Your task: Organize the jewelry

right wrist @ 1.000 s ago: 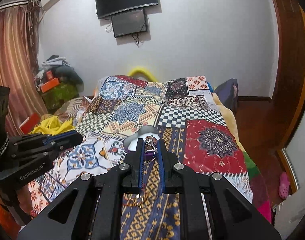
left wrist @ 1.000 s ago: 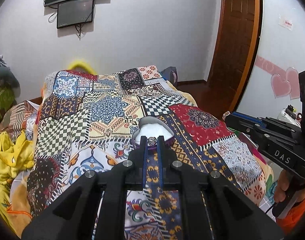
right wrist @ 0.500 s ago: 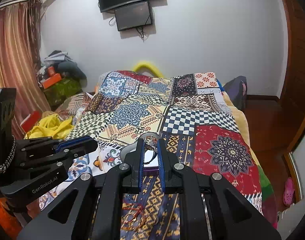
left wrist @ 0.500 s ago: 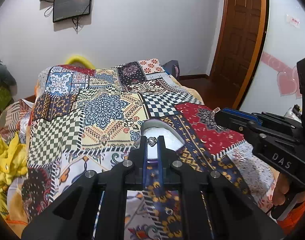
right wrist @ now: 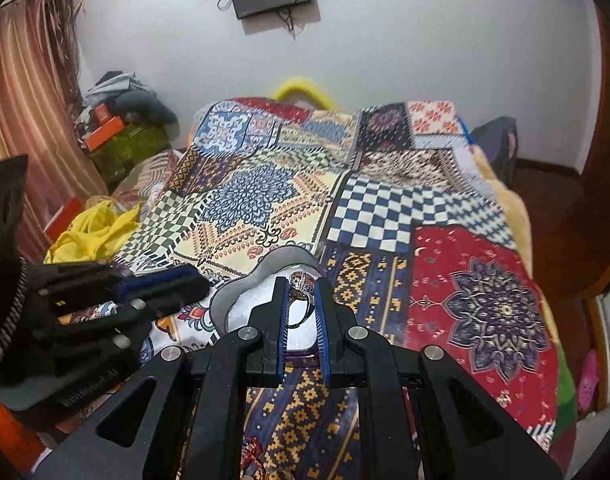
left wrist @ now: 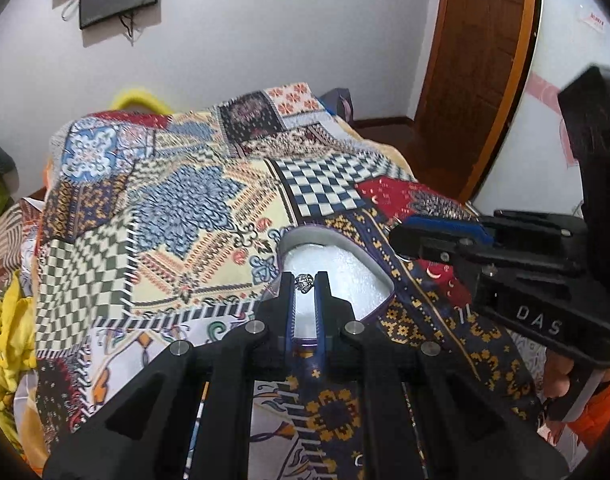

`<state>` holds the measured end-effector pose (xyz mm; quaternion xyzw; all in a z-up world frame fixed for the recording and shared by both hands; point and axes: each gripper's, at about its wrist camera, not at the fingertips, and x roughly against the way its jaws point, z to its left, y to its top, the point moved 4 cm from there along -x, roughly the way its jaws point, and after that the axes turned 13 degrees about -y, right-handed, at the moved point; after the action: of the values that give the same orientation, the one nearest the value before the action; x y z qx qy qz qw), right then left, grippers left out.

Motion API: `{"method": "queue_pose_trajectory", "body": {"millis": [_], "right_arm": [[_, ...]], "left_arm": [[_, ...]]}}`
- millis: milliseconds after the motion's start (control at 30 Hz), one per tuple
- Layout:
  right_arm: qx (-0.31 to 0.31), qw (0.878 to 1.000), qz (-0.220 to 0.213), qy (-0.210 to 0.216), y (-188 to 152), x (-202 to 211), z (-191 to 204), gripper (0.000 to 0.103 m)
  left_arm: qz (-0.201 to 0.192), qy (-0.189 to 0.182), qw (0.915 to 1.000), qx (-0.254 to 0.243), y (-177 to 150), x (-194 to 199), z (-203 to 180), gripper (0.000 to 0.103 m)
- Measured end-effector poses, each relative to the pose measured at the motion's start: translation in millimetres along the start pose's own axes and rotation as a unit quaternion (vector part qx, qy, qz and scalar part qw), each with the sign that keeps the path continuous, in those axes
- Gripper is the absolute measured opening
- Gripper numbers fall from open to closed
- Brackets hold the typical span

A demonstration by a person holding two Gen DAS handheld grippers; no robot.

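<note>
A heart-shaped jewelry box (left wrist: pixel 345 264) with a white lining lies open on the patchwork bedspread; it also shows in the right wrist view (right wrist: pixel 257 300). My left gripper (left wrist: pixel 305 280) is shut on a small silver ring (left wrist: pixel 305 282) and holds it over the box. My right gripper (right wrist: pixel 301 282) is shut on a larger ornate ring (right wrist: pixel 301 284) with a dark band, also over the box. The right gripper's body (left wrist: pixel 505 264) shows at the right of the left wrist view, and the left gripper's body (right wrist: pixel 105 292) shows at the left of the right wrist view.
The patchwork bedspread (right wrist: pixel 385 208) covers the bed. Gold and red jewelry (right wrist: pixel 261 460) lies near the bottom edge of the right wrist view. Yellow cloth (right wrist: pixel 93 232) and clutter lie left of the bed. A wooden door (left wrist: pixel 485 60) stands at the right.
Both grippers have moved forward and lower over the heart-shaped box, each still holding its ring. The box now looks larger and closer in both views.
</note>
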<state>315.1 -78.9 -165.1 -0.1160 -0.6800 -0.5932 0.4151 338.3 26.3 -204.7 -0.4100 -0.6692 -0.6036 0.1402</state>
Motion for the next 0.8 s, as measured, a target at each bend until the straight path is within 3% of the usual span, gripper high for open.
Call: {"method": "queue_pose_trajectory", "body": {"millis": [400, 800], "right_arm": [[0.024, 0.998, 0.049, 0.022, -4.3, -27.1, 3.1, 0.011], [0.047, 0.996, 0.071, 0.021, -6.1, -30.8, 8.9, 0.012]], "left_arm": [[0.033, -0.025, 0.9991, 0.001, -5.9, -23.8, 0.3, 0.008], [0.030, -0.021, 0.9993, 0.008, -2.9, -7.2, 4.7, 0.011]]}}
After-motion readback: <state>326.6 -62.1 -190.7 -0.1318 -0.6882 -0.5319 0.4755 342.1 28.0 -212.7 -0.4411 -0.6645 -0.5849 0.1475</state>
